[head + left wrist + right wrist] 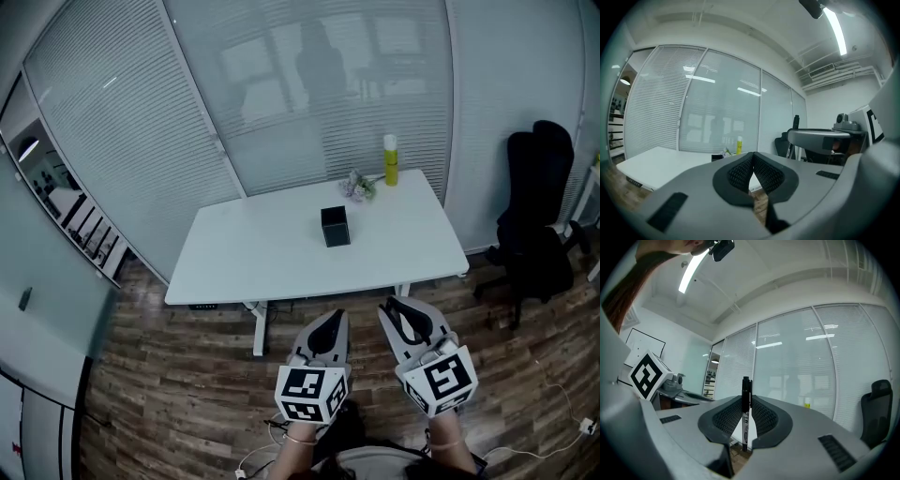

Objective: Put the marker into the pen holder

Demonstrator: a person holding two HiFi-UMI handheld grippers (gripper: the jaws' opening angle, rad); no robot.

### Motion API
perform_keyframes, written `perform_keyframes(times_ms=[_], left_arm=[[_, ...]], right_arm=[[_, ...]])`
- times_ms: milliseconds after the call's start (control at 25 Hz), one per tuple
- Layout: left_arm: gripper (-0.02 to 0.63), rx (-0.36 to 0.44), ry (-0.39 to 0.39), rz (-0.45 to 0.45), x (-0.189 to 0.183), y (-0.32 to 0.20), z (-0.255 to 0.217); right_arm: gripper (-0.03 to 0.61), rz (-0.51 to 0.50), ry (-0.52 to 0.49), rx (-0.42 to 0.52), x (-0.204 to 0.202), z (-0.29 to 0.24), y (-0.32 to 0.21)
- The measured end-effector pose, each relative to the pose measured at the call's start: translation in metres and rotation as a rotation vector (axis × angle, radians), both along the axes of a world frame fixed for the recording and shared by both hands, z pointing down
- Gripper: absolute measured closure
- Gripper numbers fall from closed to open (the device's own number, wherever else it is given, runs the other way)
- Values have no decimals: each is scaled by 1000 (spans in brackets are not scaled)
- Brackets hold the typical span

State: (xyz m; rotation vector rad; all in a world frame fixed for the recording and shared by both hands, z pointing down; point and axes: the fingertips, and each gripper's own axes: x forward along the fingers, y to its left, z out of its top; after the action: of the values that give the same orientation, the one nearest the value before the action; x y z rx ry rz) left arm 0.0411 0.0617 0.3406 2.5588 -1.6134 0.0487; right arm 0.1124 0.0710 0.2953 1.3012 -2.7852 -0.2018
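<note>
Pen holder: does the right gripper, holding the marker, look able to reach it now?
Probably yes, with a step forward: the right gripper holding the marker is short of the table, but nothing stands before the pen holder.

The pen holder (pixel 335 227) stands on the bench (pixel 253 253) near its middle. At its 1 o'clock, on the far edge, stands a bottle (pixel 390 160), with flowers (pixel 357 187) just beside it. A chair (pixel 534 216) stands off the bench at 3 o'clock. At 6 o'clock the right gripper (pixel 398 307) holds the marker (pixel 745 413) upright.
</note>
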Motion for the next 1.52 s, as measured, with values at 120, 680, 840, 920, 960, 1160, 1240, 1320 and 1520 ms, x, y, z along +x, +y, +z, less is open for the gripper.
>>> perform_keyframes(times_ms=[120, 680, 840, 920, 960, 1160, 1240, 1320, 1520], left_arm=[[595, -3, 5, 4, -11, -19, 0], [595, -8, 19, 16, -62, -98, 5], [595, 1, 35, 39, -74, -120, 2], [595, 5, 42, 55, -78, -131, 1], [595, 5, 45, 63, -79, -136, 2], [595, -2, 55, 94, -88, -153, 6], [595, -6, 59, 99, -91, -158, 8], [595, -9, 62, 104, -93, -163, 9], [595, -17, 73, 112, -93, -170, 13]], right_arm=[[494, 4, 1, -1, -11, 0, -20], [494, 28, 23, -1, -61, 1, -100], [494, 44, 39, 1, -76, -1, -120], [494, 48, 46, 4, -84, -1, -130], [494, 51, 49, 5, -88, -1, -134], [494, 71, 62, 3, -101, 2, -150], [494, 80, 66, -5, -103, 4, -155], [494, 87, 68, -10, -104, 5, -158], [494, 100, 70, -11, -103, 7, -166]])
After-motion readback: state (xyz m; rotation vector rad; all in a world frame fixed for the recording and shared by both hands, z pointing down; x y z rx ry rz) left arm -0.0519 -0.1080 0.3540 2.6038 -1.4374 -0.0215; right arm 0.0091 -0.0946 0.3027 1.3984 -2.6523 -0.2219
